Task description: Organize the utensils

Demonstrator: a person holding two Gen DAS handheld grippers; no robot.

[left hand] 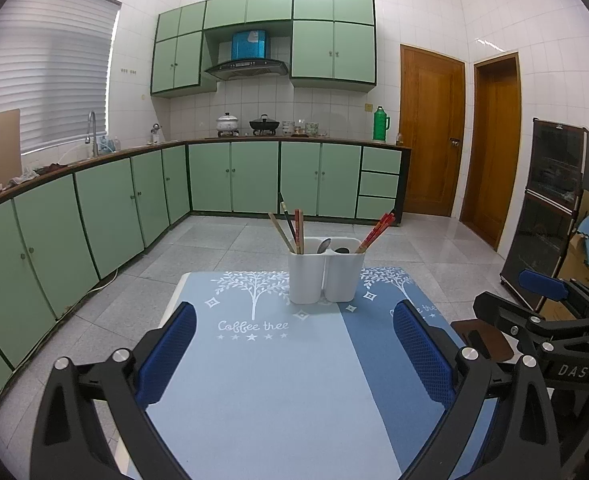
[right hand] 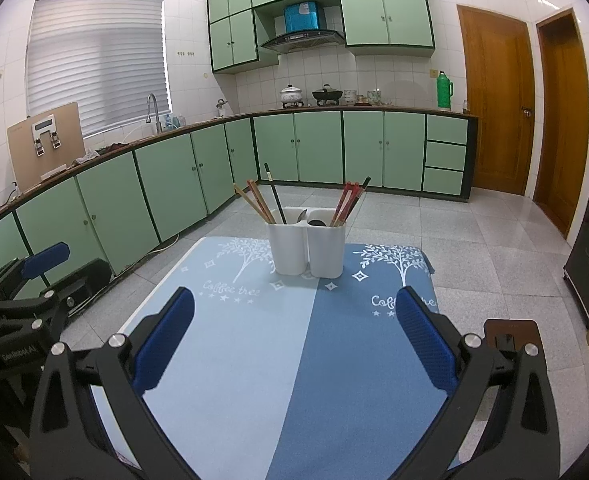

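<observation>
Item 1, left gripper (left hand: 294, 350): blue-padded tongs spread wide, holding nothing, above the near part of the table mat (left hand: 262, 392). Item 2, right gripper (right hand: 294, 334): tongs likewise spread and holding nothing, above the same near part; in the left wrist view it shows beside the mat's right edge. Item 3, table mat: 2-tone blue with white tree print, bare across its near and middle area; no loose utensil is visible anywhere on it. Item 4, white utensil holder (right hand: 306, 246): 2 compartments, upright near the far edge of the mat, roughly centred, well apart from both pairs of tongs and straight ahead of them. Left compartment: wooden and dark chopsticks (right hand: 262, 202) leaning left, plus a spoon (right hand: 301, 216) at the inner wall. Right compartment: red chopsticks (right hand: 348, 202) leaning right and a dark rounded utensil (right hand: 316, 222), kind unclear. Status, as judged: every visible utensil already stands in the holder, so the sorting looks finished or nearly so; whether any regrouping between compartments remains cannot be told. Beyond: green kitchen cabinets (left hand: 254, 176) along the far wall.
</observation>
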